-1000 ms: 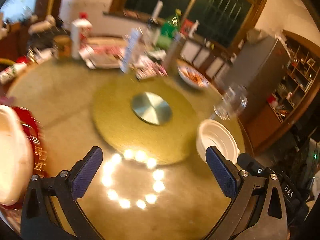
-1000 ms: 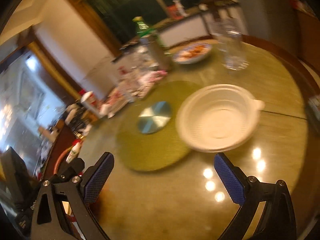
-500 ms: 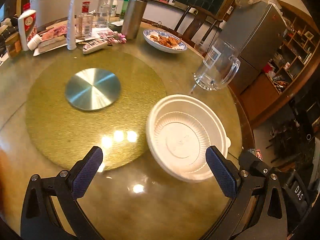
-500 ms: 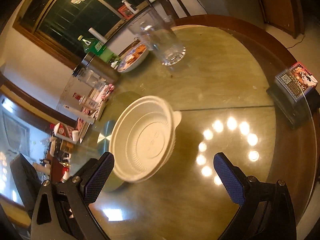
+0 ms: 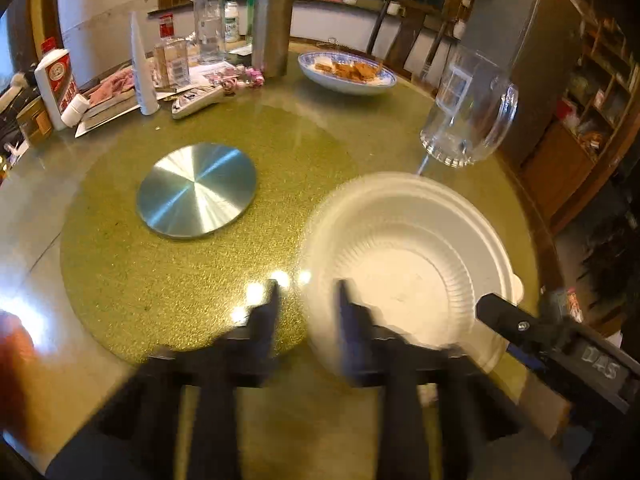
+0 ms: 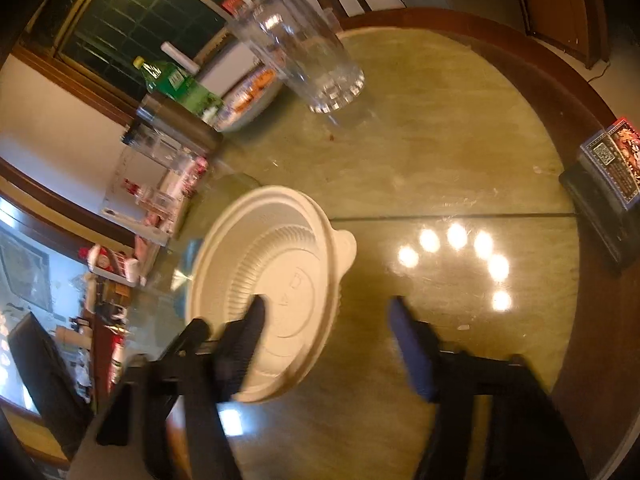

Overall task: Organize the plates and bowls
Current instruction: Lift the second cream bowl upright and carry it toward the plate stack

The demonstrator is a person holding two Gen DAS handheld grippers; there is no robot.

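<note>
Moved: both hand-held grippers closed in on white ribbed disposable bowl (image 5: 412, 264), on the counter (image 6: 440, 152) by the glass turntable
Left hand-held gripper (image 5: 306, 300): jaws just closing; near rim between them, grip blurred
Right hand-held gripper (image 6: 326, 320): jaws just closing astride opposite rim; not yet pinched
Meaning: two-handed lift likely next

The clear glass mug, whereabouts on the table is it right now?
The glass mug stands near the far right edge of the round table in the left wrist view, just beyond the white disposable bowl and right of the blue-patterned dish of food.
</note>
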